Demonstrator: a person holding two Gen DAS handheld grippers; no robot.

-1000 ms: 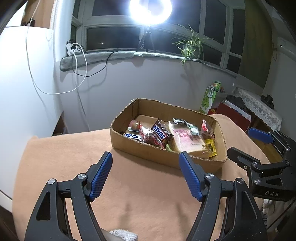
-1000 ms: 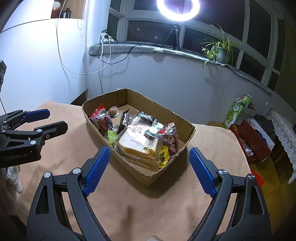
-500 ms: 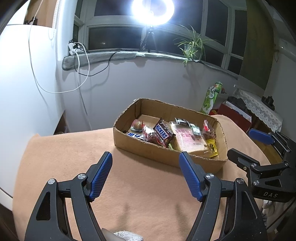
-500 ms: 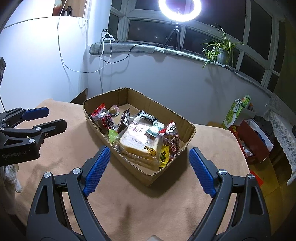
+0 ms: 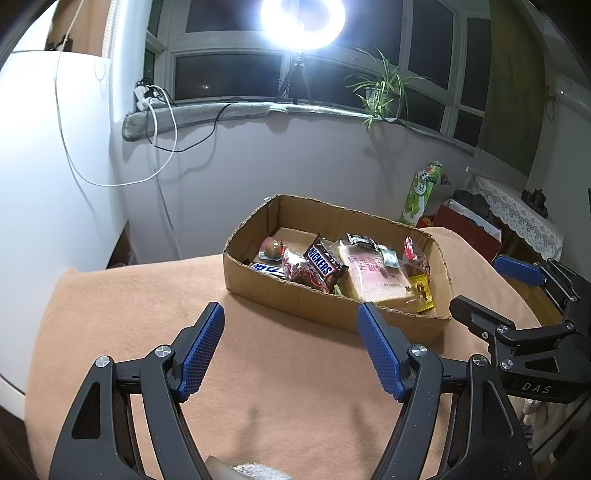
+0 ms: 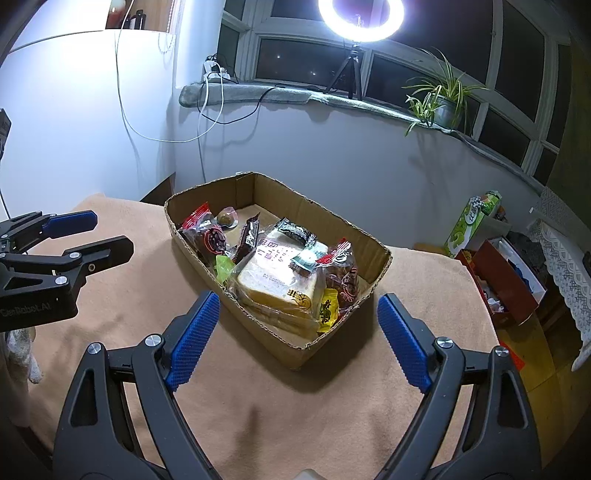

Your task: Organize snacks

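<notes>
A shallow cardboard box [image 5: 325,306] stands on the orange-covered table [image 5: 147,302]; it also shows in the right wrist view [image 6: 288,343]. In it lie a Snickers bar [image 5: 323,260], a wrapped bread loaf [image 5: 376,278] [image 6: 280,280], red-wrapped sweets [image 6: 205,230], a yellow packet [image 6: 327,308] and a round jelly cup [image 5: 271,249]. My left gripper [image 5: 291,347] is open and empty, short of the box's near wall. My right gripper [image 6: 297,334] is open and empty, short of the box's near corner. Each gripper shows in the other's view: the right [image 5: 491,291], the left [image 6: 96,234].
A white wall with hanging cables [image 5: 155,140] is behind the table. A windowsill holds a ring light [image 6: 360,22] and a potted plant [image 6: 441,99]. To the right, beyond the table edge, stand a green carton [image 6: 471,221] and a red box [image 6: 506,273].
Both grippers have drifted back and up slightly, so the box sits a little farther from the fingertips. Both stay open and empty. The box and snacks have not moved.
</notes>
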